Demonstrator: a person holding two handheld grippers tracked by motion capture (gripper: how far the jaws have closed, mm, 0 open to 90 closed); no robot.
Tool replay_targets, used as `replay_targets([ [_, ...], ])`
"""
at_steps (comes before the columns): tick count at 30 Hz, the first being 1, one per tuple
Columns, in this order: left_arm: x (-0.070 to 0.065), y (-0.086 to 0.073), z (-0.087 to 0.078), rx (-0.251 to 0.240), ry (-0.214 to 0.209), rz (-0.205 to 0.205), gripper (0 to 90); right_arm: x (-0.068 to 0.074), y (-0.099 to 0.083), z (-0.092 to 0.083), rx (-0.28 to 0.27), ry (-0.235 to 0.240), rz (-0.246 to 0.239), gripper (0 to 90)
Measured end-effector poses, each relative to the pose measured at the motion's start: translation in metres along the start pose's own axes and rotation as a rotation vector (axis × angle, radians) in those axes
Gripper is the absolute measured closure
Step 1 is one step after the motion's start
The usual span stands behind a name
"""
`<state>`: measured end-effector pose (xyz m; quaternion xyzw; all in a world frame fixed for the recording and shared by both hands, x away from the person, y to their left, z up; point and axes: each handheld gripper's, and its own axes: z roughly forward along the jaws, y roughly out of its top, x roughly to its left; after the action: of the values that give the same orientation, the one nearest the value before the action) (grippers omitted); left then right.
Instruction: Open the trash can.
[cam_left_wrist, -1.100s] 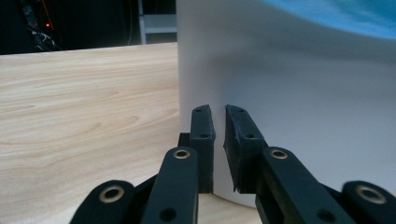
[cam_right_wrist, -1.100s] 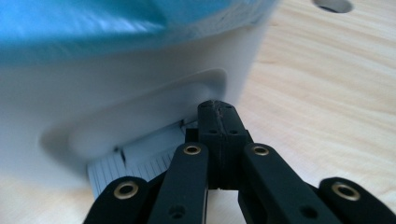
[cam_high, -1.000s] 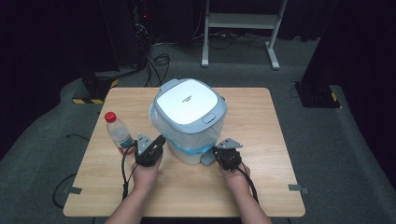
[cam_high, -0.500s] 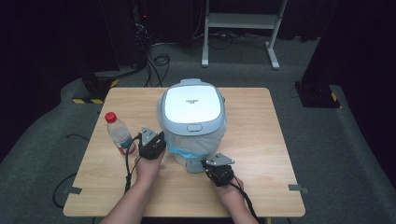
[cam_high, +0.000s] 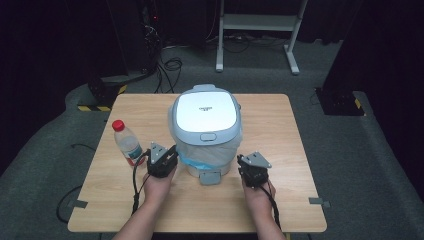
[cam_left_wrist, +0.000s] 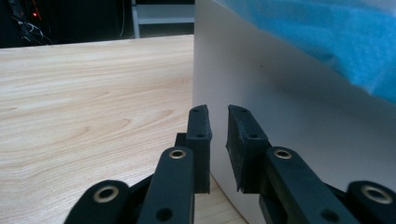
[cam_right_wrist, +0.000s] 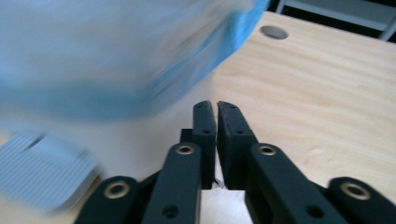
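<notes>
On the wooden worktop (cam_high: 280, 130), seen from the high view, a white pedal bin (cam_high: 206, 131) stands near the middle, its grey-rimmed lid shut and a blue liner (cam_high: 197, 161) folded over its rim below the lid; the grey foot pedal (cam_high: 209, 176) sticks out at the near side toward the person. A small dark mark, probably a brand name, sits on the white lid panel (cam_high: 204, 108), but it is too small to read. Left of the bin, apart from it, a clear plastic bottle (cam_high: 127, 143) with a red cap stands upright; its label shows red and white, and the print cannot be made out. The left gripper (cam_high: 169, 154) sits just beside the bin's left flank, and in the left gripper view its jaws stand almost closed with a narrow slit between the pads and nothing in it, the white bin wall (cam_left_wrist: 299, 121) close on their right; they have just been opening slightly. The right gripper (cam_high: 247, 165) rests to the right of the pedal, apart from the bin. In the right gripper view, blurred, its jaws are nearly together and empty, having just eased open a little, with liner and pedal ahead.
</notes>
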<state>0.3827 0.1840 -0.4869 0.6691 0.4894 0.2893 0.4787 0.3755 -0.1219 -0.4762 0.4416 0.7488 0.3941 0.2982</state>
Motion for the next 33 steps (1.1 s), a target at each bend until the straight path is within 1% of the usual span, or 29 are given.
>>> replay_targets([
  [1, 0.0, 0.0, -0.001, -0.002, 0.0, 0.004, 77.3, -0.005, 0.009, 0.007, 0.004, 0.008, 0.012, 85.5],
  [3, 0.001, 0.001, -0.001, -0.002, -0.004, 0.003, 77.3, -0.003, 0.013, 0.008, 0.0, 0.031, 0.019, 87.2],
  [4, 0.001, 0.0, 0.0, -0.003, -0.006, 0.002, 77.3, -0.001, 0.015, 0.008, -0.006, 0.045, 0.012, 89.7],
  [5, 0.001, 0.0, 0.0, -0.001, -0.003, 0.002, 76.9, 0.004, 0.016, 0.007, -0.004, 0.03, 0.004, 89.7],
  [6, 0.003, 0.0, 0.001, 0.001, 0.009, -0.005, 78.2, 0.007, 0.016, 0.006, -0.005, 0.03, -0.002, 89.7],
  [7, 0.007, 0.001, 0.002, 0.005, 0.009, -0.025, 78.7, 0.009, 0.015, 0.006, -0.011, 0.044, 0.0, 89.8],
  [8, 0.007, 0.001, 0.002, 0.005, 0.009, -0.025, 78.7, 0.009, 0.015, 0.006, -0.011, 0.044, 0.0, 89.8],
  [9, 0.012, 0.002, 0.003, 0.014, 0.012, -0.045, 78.7, 0.018, 0.013, 0.005, -0.017, 0.043, -0.035, 89.7],
  [10, 0.014, 0.002, 0.003, 0.019, 0.009, -0.042, 78.4, 0.02, 0.013, 0.004, -0.017, 0.048, -0.044, 89.0],
  [11, 0.016, 0.002, 0.002, 0.025, 0.004, -0.04, 76.7, 0.02, 0.013, 0.004, -0.018, 0.053, -0.047, 85.3],
  [12, 0.016, 0.002, 0.002, 0.025, 0.004, -0.04, 74.2, 0.02, 0.013, 0.004, -0.018, 0.053, -0.047, 85.3],
  [13, 0.018, -0.001, -0.003, 0.035, 0.0, -0.014, 72.3, 0.014, 0.012, 0.002, -0.023, 0.079, -0.008, 79.5],
  [14, 0.018, -0.001, -0.003, 0.035, 0.0, -0.014, 71.2, 0.014, 0.012, 0.002, -0.023, 0.079, -0.008, 79.5],
  [15, 0.019, -0.006, -0.008, 0.039, -0.002, 0.0, 69.7, 0.013, 0.007, -0.003, -0.031, 0.09, -0.003, 76.2],
  [16, 0.019, -0.006, -0.008, 0.039, -0.002, 0.0, 68.4, 0.013, 0.007, -0.003, -0.031, 0.09, -0.003, 76.2],
  [17, 0.021, -0.012, -0.012, 0.049, -0.012, 0.006, 66.9, 0.014, 0.0, -0.008, -0.038, 0.108, -0.007, 72.7],
  [18, 0.021, -0.017, -0.014, 0.061, -0.02, 0.02, 66.6, 0.015, -0.002, -0.009, -0.039, 0.112, -0.007, 71.6],
  [20, 0.02, -0.019, -0.015, 0.066, -0.029, 0.025, 66.5, 0.016, -0.005, -0.01, -0.04, 0.119, -0.006, 70.7],
  [23, 0.012, -0.021, -0.016, 0.077, -0.067, 0.052, 67.6, 0.023, -0.012, -0.014, -0.033, 0.128, -0.019, 69.7],
  [24, 0.009, -0.021, -0.015, 0.067, -0.059, 0.039, 69.9, 0.022, -0.012, -0.014, -0.031, 0.128, -0.018, 69.7],
  [25, 0.009, -0.021, -0.015, 0.067, -0.059, 0.039, 70.5, 0.021, -0.012, -0.014, -0.033, 0.127, -0.013, 69.7],
  [26, 0.009, -0.02, -0.016, 0.083, -0.067, 0.044, 70.5, 0.021, -0.012, -0.014, -0.033, 0.127, -0.013, 69.7],
  [27, 0.004, -0.022, -0.016, 0.062, -0.076, 0.039, 69.3, 0.019, -0.013, -0.013, -0.034, 0.123, 0.001, 69.7],
  [28, 0.004, -0.022, -0.019, 0.083, -0.086, 0.062, 69.2, 0.018, -0.014, -0.013, -0.032, 0.121, 0.001, 69.6],
  [29, 0.004, -0.022, -0.019, 0.083, -0.086, 0.062, 69.2, 0.018, -0.014, -0.013, -0.032, 0.121, 0.001, 69.6],
  [30, 0.0, -0.024, -0.018, 0.057, -0.086, 0.039, 69.2, 0.017, -0.014, -0.013, -0.031, 0.12, 0.003, 69.5],
  [31, 0.005, -0.024, -0.022, 0.077, -0.077, 0.054, 67.4, 0.015, -0.016, -0.013, -0.027, 0.123, 0.009, 68.5],
  [32, 0.008, -0.025, -0.024, 0.075, -0.067, 0.043, 66.3, 0.014, -0.016, -0.014, -0.029, 0.126, 0.008, 68.2],
  [33, 0.008, -0.025, -0.024, 0.075, -0.067, 0.043, 64.3, 0.014, -0.016, -0.014, -0.029, 0.126, 0.008, 68.2],
])
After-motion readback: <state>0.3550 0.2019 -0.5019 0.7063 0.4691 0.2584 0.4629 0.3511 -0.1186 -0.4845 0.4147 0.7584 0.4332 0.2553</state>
